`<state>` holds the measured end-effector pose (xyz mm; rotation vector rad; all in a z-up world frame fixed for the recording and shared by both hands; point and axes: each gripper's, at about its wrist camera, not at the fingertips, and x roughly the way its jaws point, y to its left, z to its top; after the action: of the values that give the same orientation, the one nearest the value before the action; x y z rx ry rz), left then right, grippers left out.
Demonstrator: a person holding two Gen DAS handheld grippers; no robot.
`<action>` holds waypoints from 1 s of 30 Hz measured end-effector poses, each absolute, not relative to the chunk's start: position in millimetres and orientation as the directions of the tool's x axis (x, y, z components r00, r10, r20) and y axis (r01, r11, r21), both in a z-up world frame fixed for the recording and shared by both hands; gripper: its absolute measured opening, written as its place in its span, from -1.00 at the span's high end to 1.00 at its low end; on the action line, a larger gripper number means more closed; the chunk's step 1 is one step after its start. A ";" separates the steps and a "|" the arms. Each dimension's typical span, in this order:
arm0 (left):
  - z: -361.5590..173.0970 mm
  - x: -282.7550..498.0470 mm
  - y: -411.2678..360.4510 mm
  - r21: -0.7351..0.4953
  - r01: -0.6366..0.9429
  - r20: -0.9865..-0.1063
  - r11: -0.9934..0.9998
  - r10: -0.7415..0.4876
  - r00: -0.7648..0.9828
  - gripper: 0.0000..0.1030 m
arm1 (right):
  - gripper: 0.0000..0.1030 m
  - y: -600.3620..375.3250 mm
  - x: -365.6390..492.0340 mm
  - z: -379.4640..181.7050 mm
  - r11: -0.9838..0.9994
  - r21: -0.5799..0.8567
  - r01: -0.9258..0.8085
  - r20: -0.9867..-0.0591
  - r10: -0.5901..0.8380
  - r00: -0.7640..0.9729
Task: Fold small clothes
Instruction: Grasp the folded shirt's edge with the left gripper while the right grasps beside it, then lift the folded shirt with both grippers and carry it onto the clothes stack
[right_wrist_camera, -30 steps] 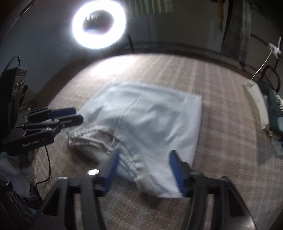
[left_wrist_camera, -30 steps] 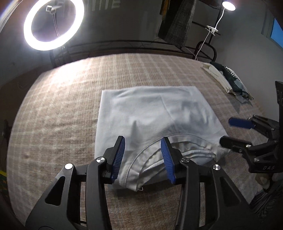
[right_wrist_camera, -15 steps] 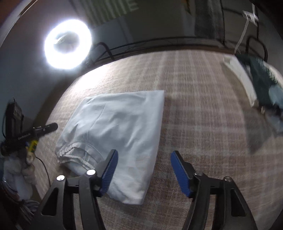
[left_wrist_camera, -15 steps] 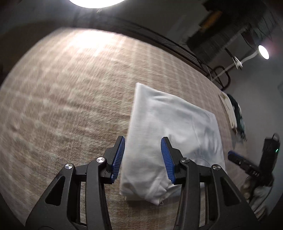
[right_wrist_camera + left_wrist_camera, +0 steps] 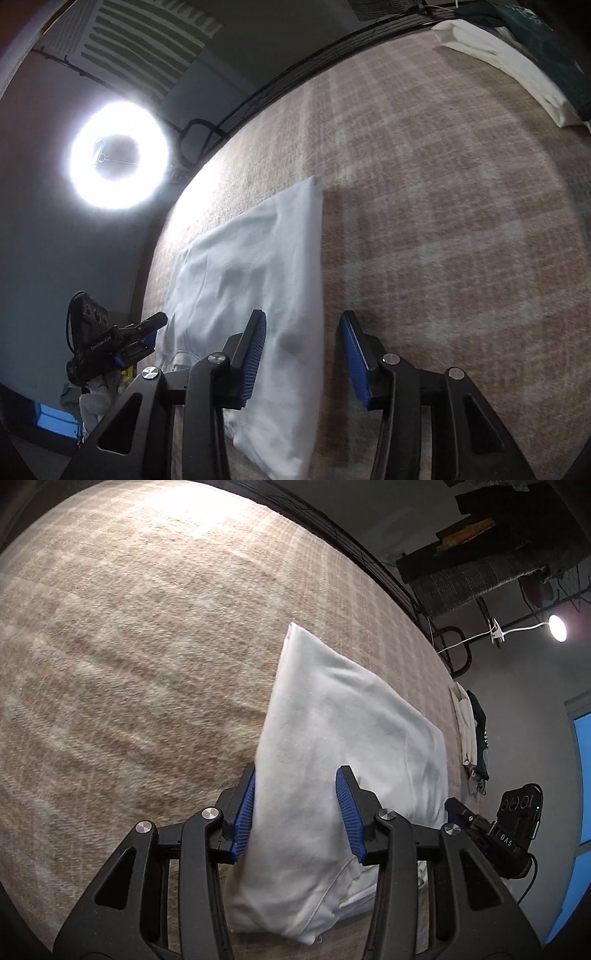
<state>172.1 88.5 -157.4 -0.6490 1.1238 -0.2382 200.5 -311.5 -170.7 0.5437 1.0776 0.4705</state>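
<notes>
The folded white garment was laid flat on the beige plaid-woven worktop, its long axis running from near to far, the ribbed hem nearest. Soft cotton folds were seen. The left hand-held gripper and right hand-held gripper were held wide apart over its near corners. Stacked clothes were set far right.

Can't see the near edge of the white garment: my left gripper frame covers it, and contact with the cloth is unclear. From the right wrist, the right gripper hides the garment's near left corner. Folded stack of clothes is cut by the frame edge. Plaid cover looks motion-blurred.
</notes>
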 end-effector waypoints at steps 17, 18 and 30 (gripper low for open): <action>-111.6 166.9 44.5 -0.419 -0.009 -0.767 0.908 -0.348 0.539 0.86 | 0.88 -259.5 202.3 -134.3 0.858 0.476 -0.193 -0.735 0.509 0.448; -108.2 165.5 42.8 -0.417 -0.003 -0.762 0.909 -0.348 0.546 0.87 | 0.88 -257.6 201.9 -130.0 0.859 0.471 -0.201 -0.732 0.508 0.455; -78.0 159.3 15.1 -0.431 0.085 -0.718 0.899 -0.398 0.570 0.89 | 0.91 -262.4 189.2 -91.8 0.878 0.397 -0.268 -0.719 0.479 0.503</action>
<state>159.3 15.1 -78.0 -0.3707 0.9252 -0.2909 189.2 -262.4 -91.8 0.2468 0.9417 0.4564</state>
